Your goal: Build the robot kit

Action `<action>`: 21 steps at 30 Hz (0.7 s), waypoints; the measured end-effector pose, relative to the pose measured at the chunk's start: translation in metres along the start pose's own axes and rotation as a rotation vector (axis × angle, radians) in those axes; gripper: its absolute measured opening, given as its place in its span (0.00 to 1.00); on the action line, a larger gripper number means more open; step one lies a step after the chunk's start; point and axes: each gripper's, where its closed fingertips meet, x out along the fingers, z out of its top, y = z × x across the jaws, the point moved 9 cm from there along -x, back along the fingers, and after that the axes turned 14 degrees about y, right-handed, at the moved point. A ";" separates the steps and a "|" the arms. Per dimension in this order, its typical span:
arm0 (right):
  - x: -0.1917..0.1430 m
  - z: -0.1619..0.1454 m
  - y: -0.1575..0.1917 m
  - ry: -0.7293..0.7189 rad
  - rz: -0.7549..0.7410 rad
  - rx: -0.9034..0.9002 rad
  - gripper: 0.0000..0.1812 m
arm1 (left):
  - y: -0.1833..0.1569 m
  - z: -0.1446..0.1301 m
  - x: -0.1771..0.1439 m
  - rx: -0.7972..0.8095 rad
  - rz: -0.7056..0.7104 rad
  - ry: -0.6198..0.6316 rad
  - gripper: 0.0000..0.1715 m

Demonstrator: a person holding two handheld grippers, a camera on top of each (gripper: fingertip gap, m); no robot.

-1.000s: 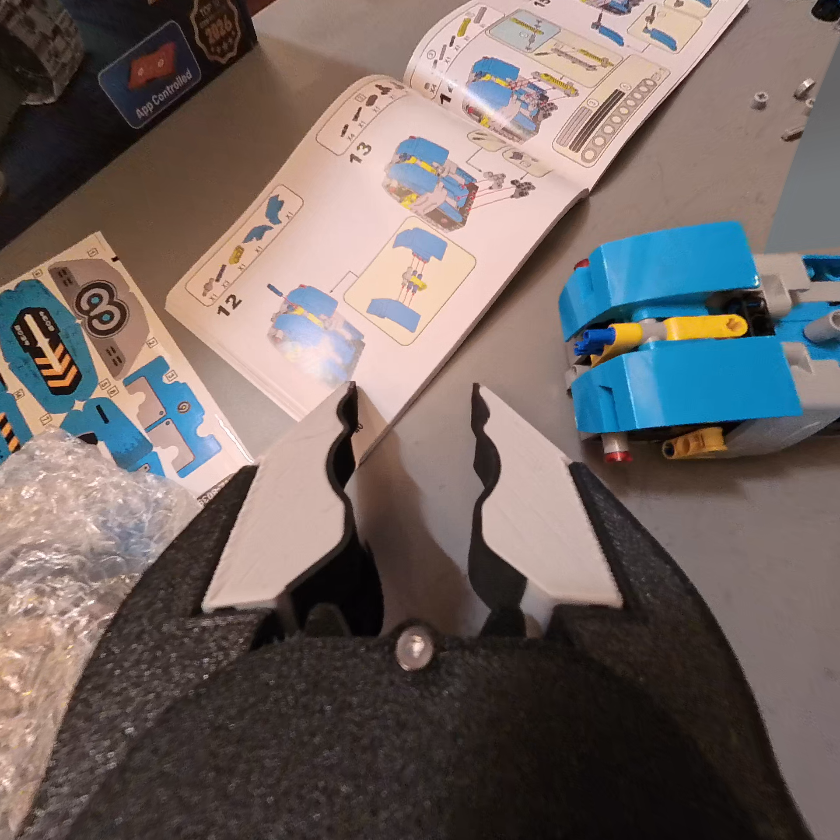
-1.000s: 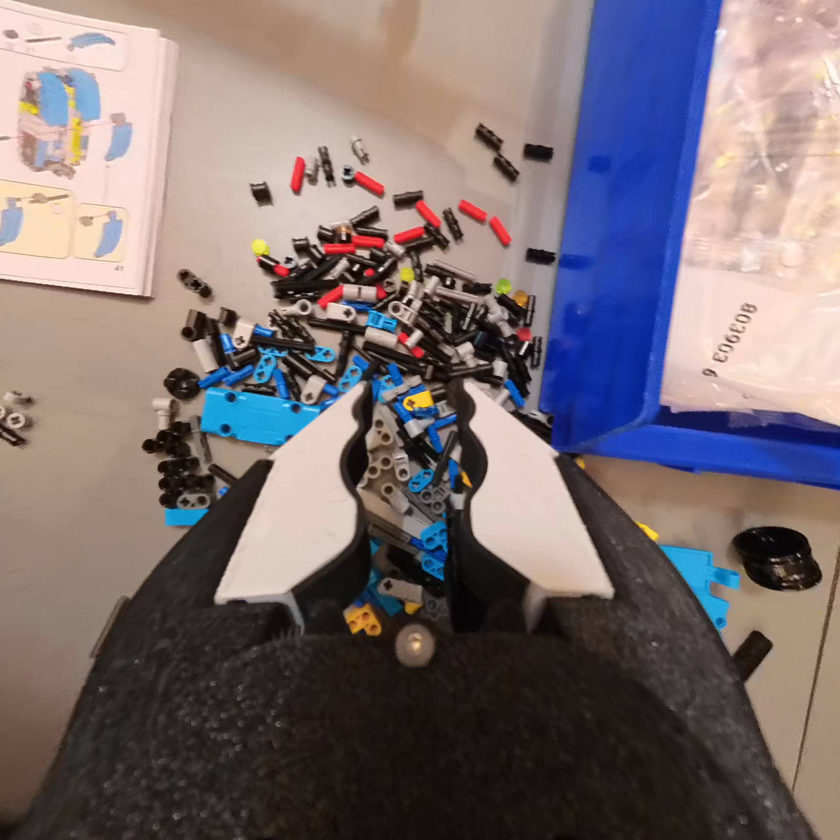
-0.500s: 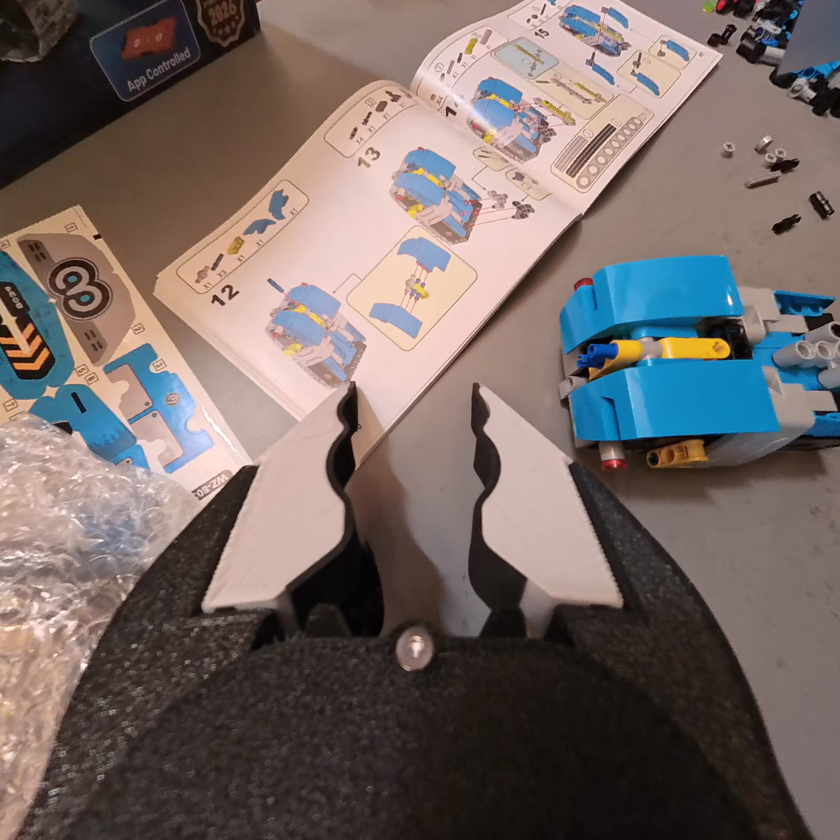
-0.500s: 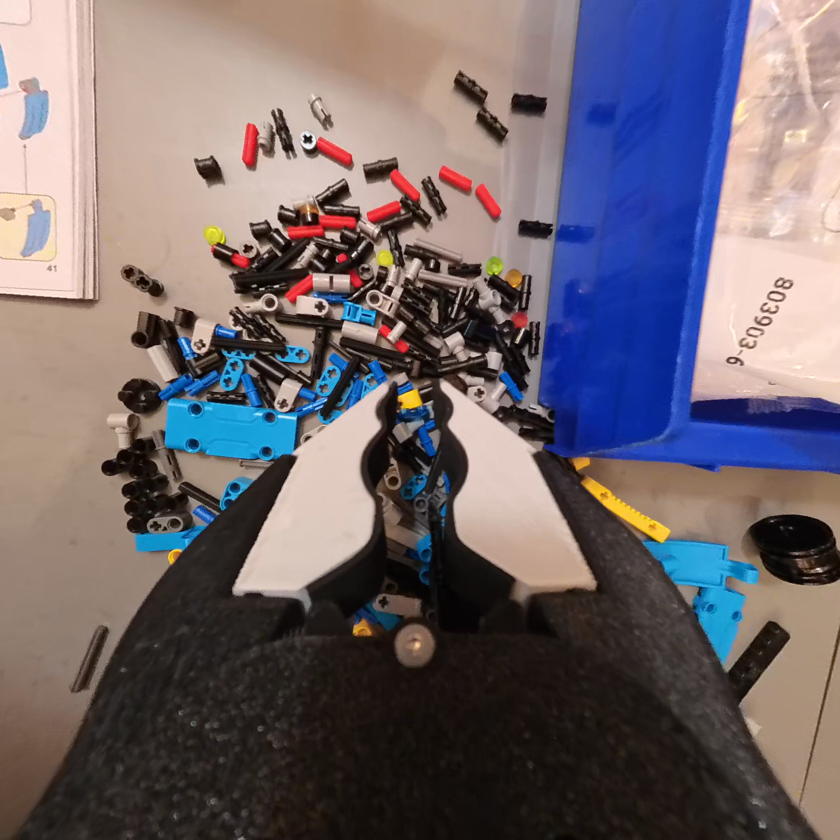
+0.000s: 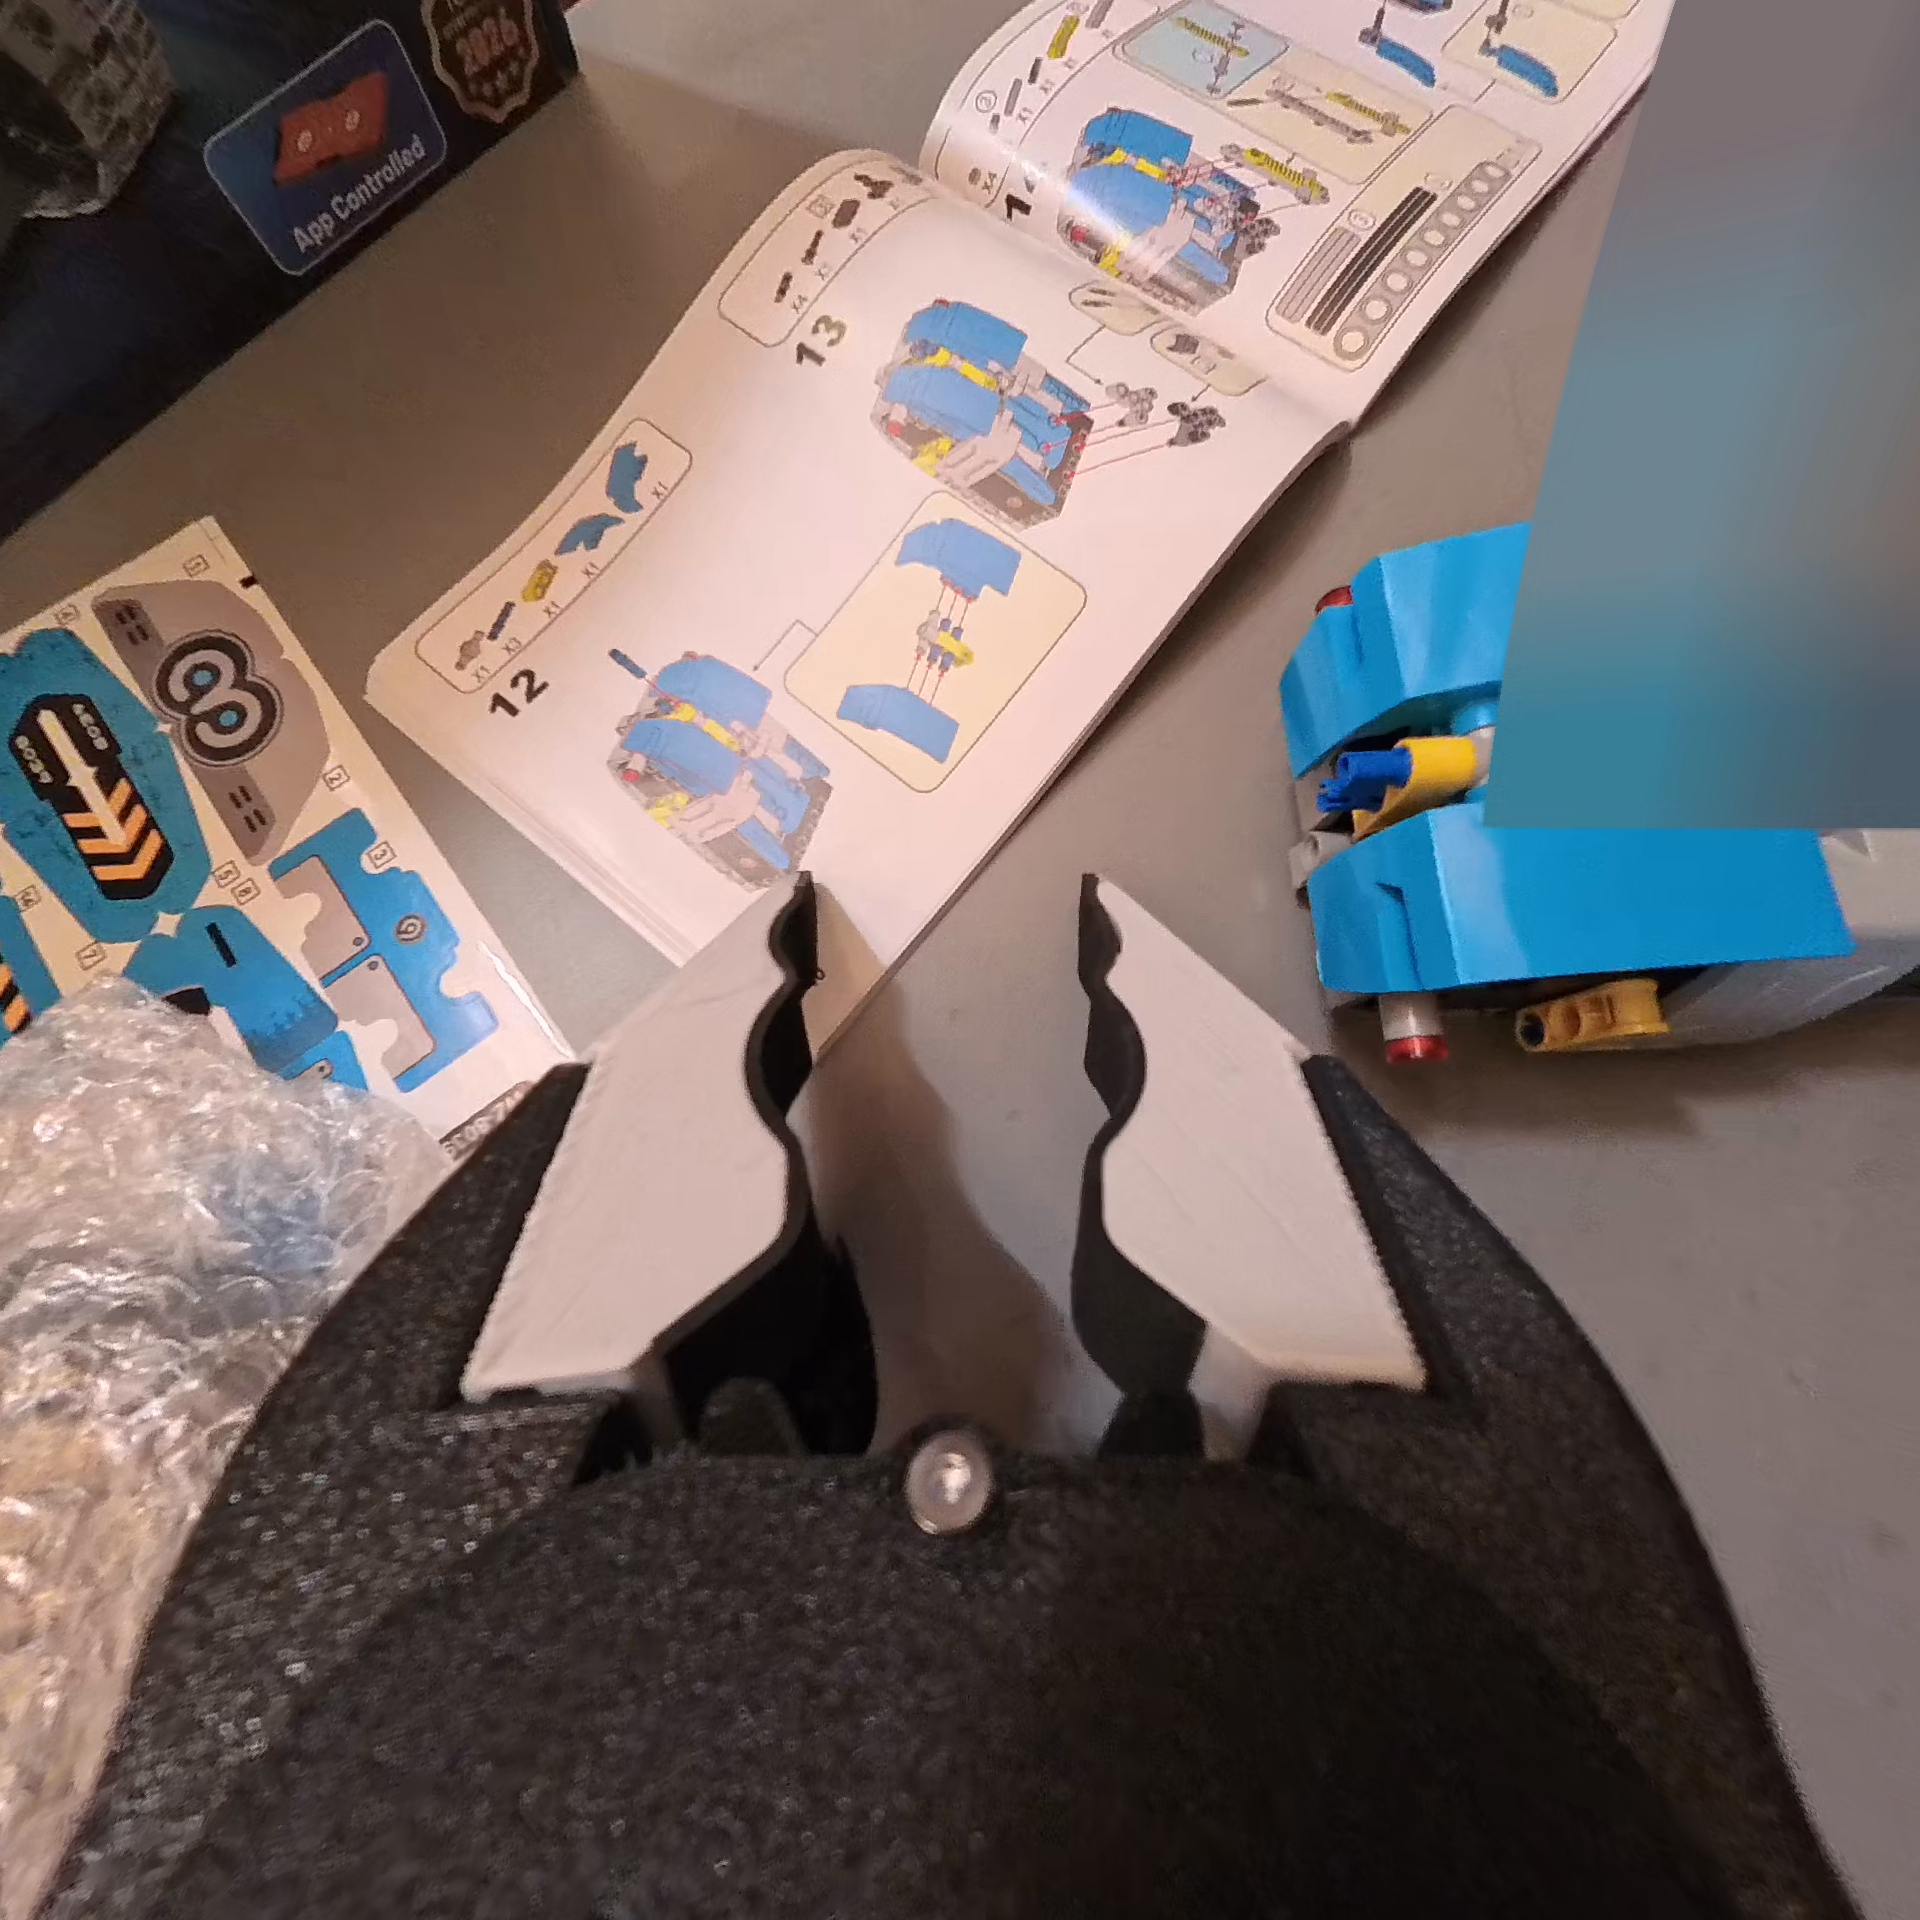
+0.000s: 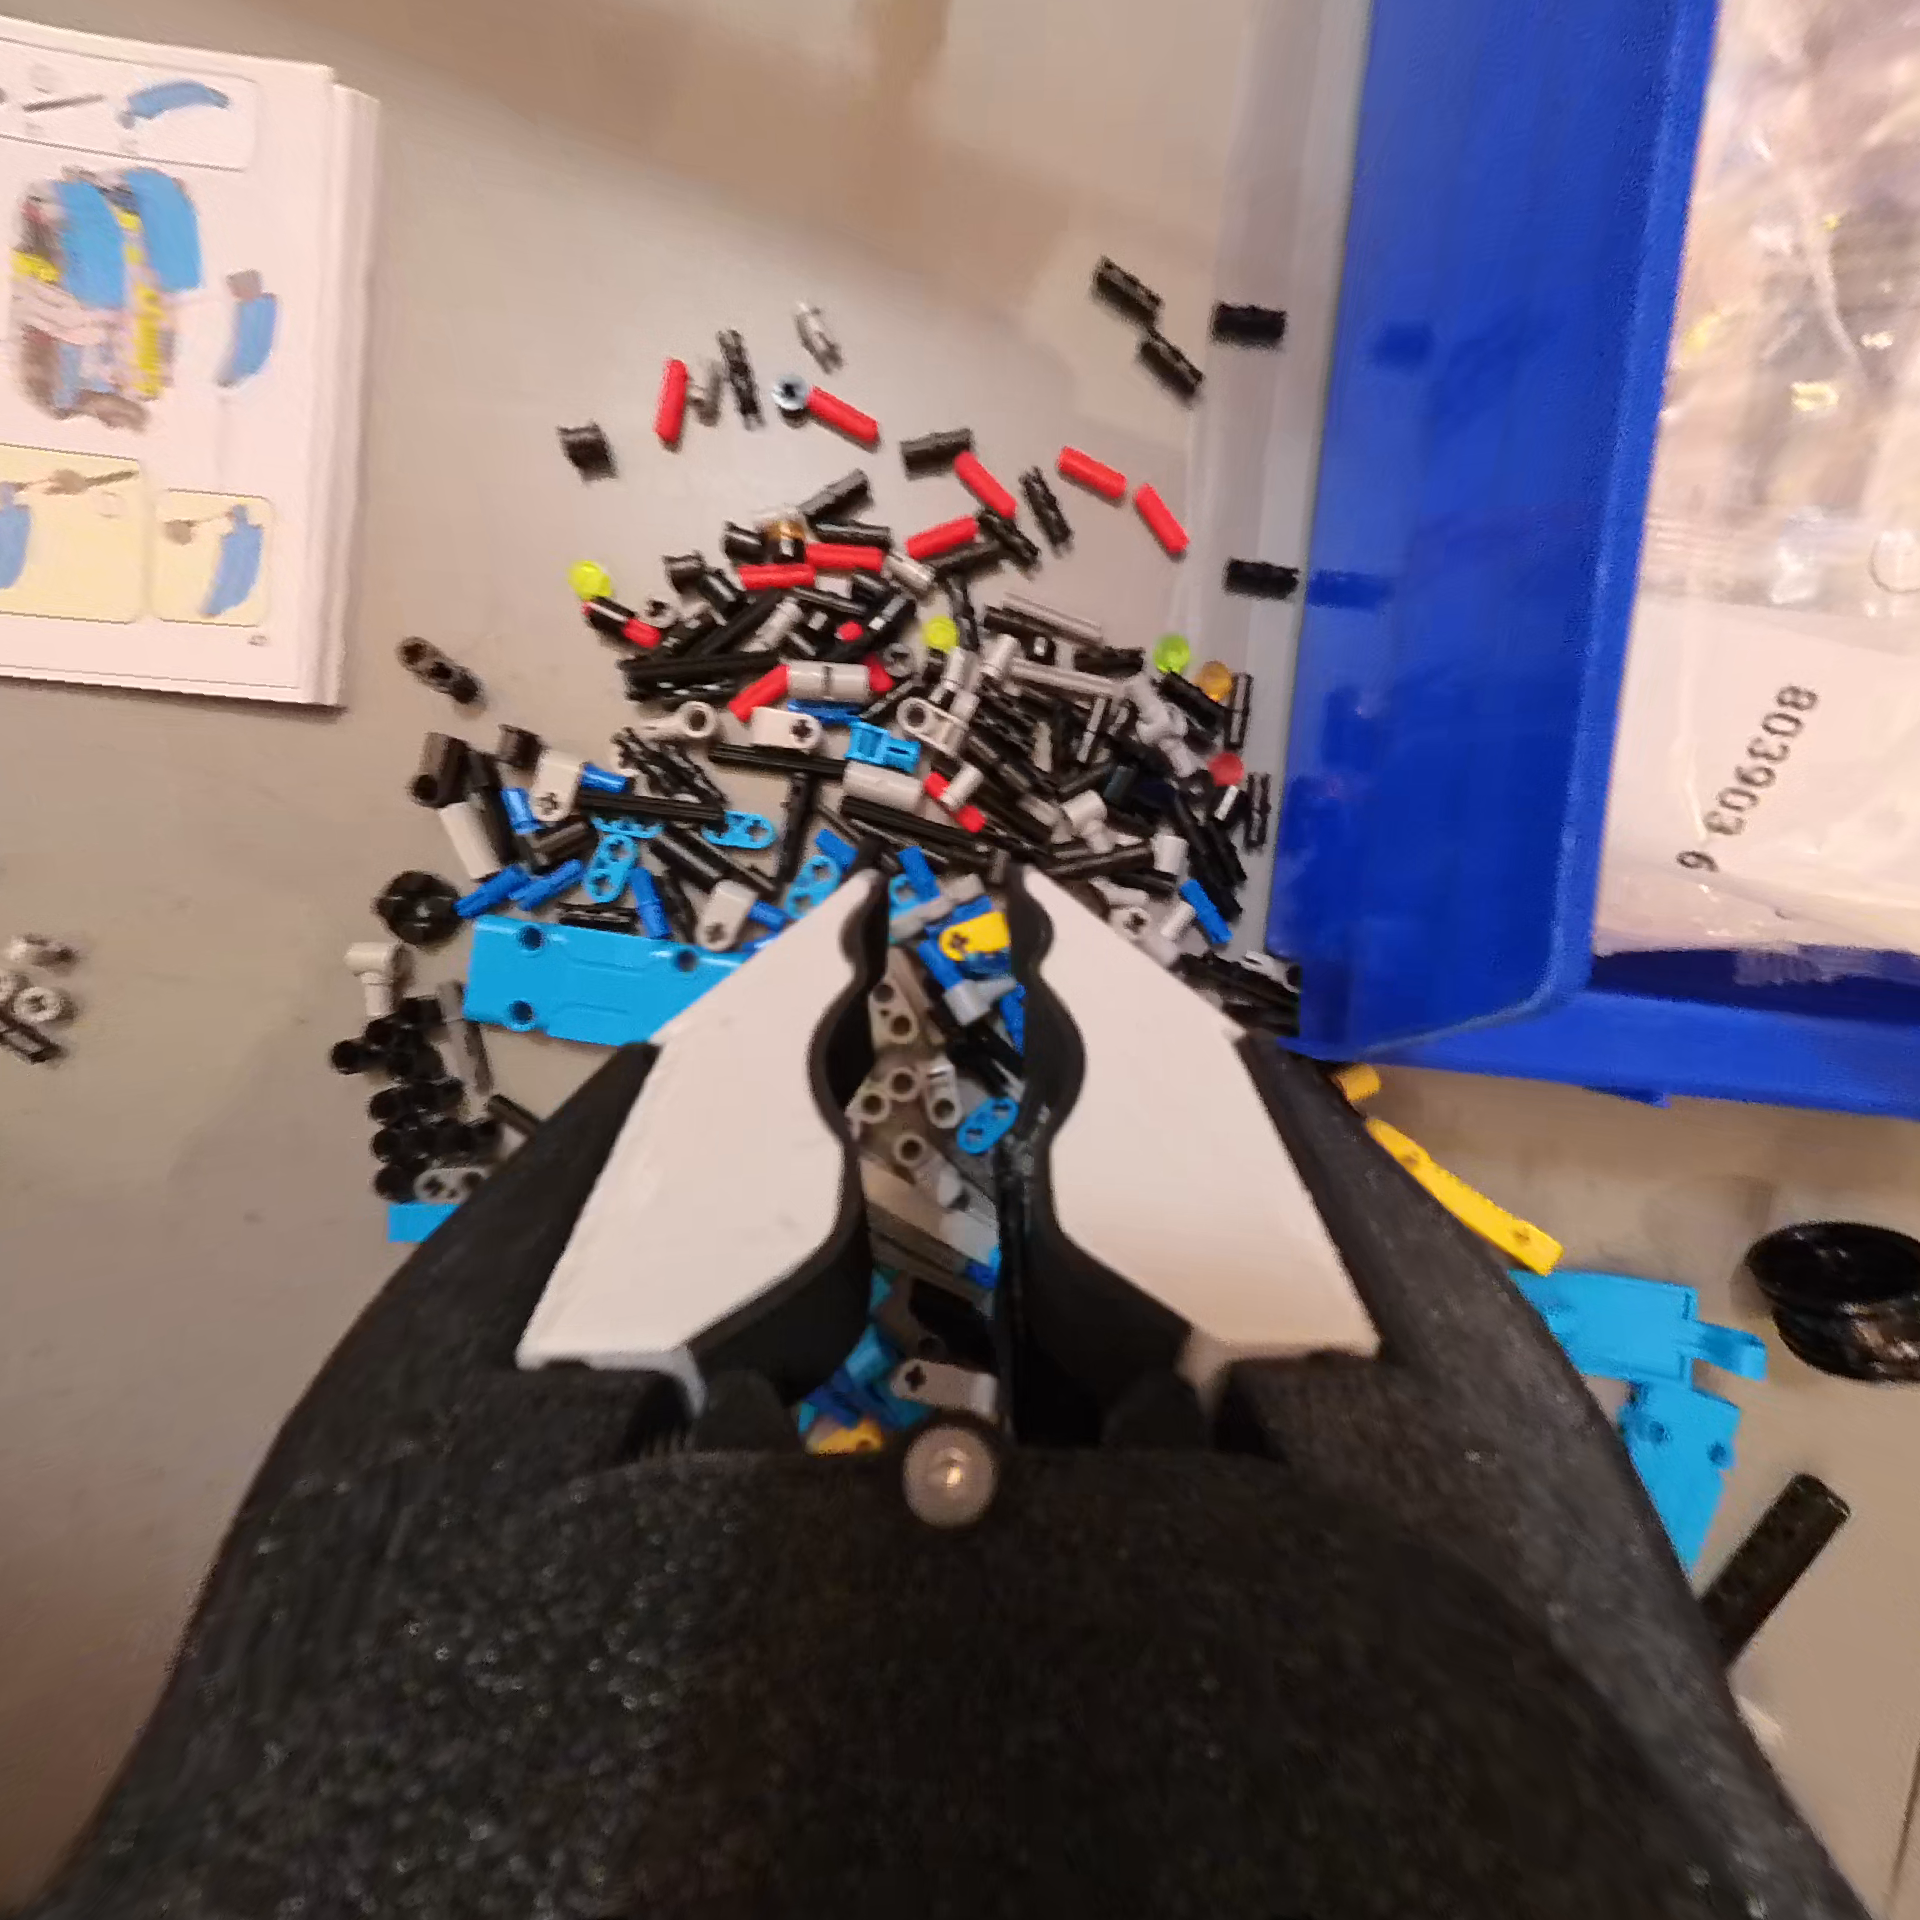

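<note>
My left gripper (image 5: 945,894) is open and empty, low over the grey table, with its left fingertip over the near edge of an open instruction booklet (image 5: 883,499). A part-built blue, grey and yellow brick car (image 5: 1558,914) sits just right of it, partly behind a blurred patch. My right gripper (image 6: 951,883) hovers over a pile of small black, red, grey and blue brick parts (image 6: 914,707), jaws partly closed with a narrow gap. A thin black rod (image 6: 1006,1299) lies along the right finger's inner side; I cannot tell if it is held.
A sticker sheet (image 5: 208,779), bubble wrap (image 5: 135,1247) and a dark box (image 5: 343,166) lie left. A blue bin (image 6: 1455,623) holding a plastic bag (image 6: 1787,520) stands right of the pile. A light blue plate (image 6: 582,977), yellow rack (image 6: 1455,1195) and black ring (image 6: 1839,1309) lie nearby. The grippers' ends are close to 45 centimetres from one another.
The right jaws narrowed over the pile, then widened a little, and the gripper shifted slightly. The left view swung, so the brick car sits nearer the right edge; its jaws stayed open.
</note>
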 end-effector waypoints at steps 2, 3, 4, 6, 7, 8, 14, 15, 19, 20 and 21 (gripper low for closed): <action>-0.002 0.002 0.006 -0.029 0.056 -0.023 0.17 | -0.002 0.000 0.000 0.019 0.024 -0.004 0.29; -0.003 0.002 0.008 -0.036 0.072 -0.028 0.17 | -0.002 0.000 0.000 0.019 0.025 -0.004 0.29; -0.004 0.003 0.008 -0.042 0.078 -0.035 0.17 | -0.002 0.000 0.000 0.016 0.022 -0.004 0.29; -0.003 0.003 0.009 -0.047 0.079 -0.044 0.18 | -0.001 0.000 0.000 0.011 0.018 -0.004 0.29; -0.003 0.003 0.010 -0.048 0.080 -0.047 0.19 | -0.001 0.000 0.000 0.011 0.018 -0.004 0.29; -0.002 0.004 0.011 -0.049 0.081 -0.052 0.20 | -0.001 0.000 0.000 0.012 0.018 -0.005 0.29; 0.005 0.005 0.014 -0.031 0.092 -0.067 0.29 | -0.002 0.000 -0.001 0.017 0.049 -0.008 0.30; 0.006 0.005 0.014 -0.029 0.089 -0.067 0.29 | -0.002 0.000 -0.001 0.016 0.048 -0.008 0.30; 0.008 0.005 0.013 -0.020 0.064 -0.066 0.30 | -0.002 0.000 -0.001 0.019 0.051 -0.009 0.30; 0.007 0.005 0.013 -0.026 0.050 -0.065 0.29 | -0.002 0.000 -0.001 0.018 0.048 -0.009 0.30; 0.006 0.005 0.012 -0.035 0.038 -0.064 0.29 | -0.002 0.000 -0.001 0.016 0.044 -0.008 0.30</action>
